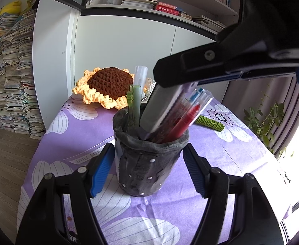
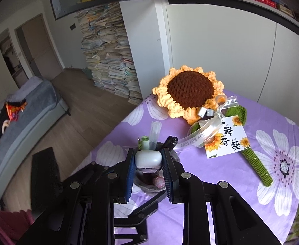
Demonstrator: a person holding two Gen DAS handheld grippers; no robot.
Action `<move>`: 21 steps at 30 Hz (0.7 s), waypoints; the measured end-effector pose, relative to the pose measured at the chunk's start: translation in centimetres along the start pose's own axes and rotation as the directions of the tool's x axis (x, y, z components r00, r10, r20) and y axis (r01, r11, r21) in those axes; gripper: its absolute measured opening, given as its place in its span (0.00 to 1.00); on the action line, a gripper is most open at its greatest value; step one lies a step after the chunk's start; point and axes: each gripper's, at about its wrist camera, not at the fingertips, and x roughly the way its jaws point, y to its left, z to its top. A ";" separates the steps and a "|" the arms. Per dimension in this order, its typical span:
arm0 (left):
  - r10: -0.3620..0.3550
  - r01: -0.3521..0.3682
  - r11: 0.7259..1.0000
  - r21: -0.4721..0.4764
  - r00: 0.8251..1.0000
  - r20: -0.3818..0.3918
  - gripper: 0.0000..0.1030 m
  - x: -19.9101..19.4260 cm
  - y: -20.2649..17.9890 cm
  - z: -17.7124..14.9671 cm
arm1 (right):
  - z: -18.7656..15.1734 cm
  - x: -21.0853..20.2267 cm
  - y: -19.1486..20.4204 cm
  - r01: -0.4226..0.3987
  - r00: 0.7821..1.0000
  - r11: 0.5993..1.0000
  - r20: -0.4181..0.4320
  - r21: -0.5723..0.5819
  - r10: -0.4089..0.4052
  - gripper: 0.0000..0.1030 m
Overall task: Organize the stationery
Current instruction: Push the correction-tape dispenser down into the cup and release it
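Standing upright on the purple flowered surface: a dark grey fabric pen holder, pressed between the blue pads of the left claw on both sides. Clamped in the right claw: a white rectangular case (possibly an eraser or stapler, hard to tell), tilted, lower end already inside the holder's mouth. Packed alongside it, a red marker, a clear-capped pen and other pens. Lying behind, near the far edge, a crocheted sunflower with a card.
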 end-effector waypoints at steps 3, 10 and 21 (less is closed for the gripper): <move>0.000 0.000 1.000 0.001 1.000 -0.002 0.67 0.0 0.0 0.0 | 0.0 0.0 0.5 0.022 1.000 0.999 -0.003 -0.032 -0.022 0.26; 0.001 -0.001 1.000 0.000 1.000 -0.003 0.67 -0.1 0.0 0.0 | 0.1 0.7 -0.5 -0.013 1.000 1.000 -0.018 0.011 0.013 0.26; 0.000 0.000 1.000 -0.003 1.000 -0.005 0.68 0.0 0.1 0.1 | 0.3 0.9 -1.0 -0.043 0.998 0.998 -0.039 0.047 0.045 0.26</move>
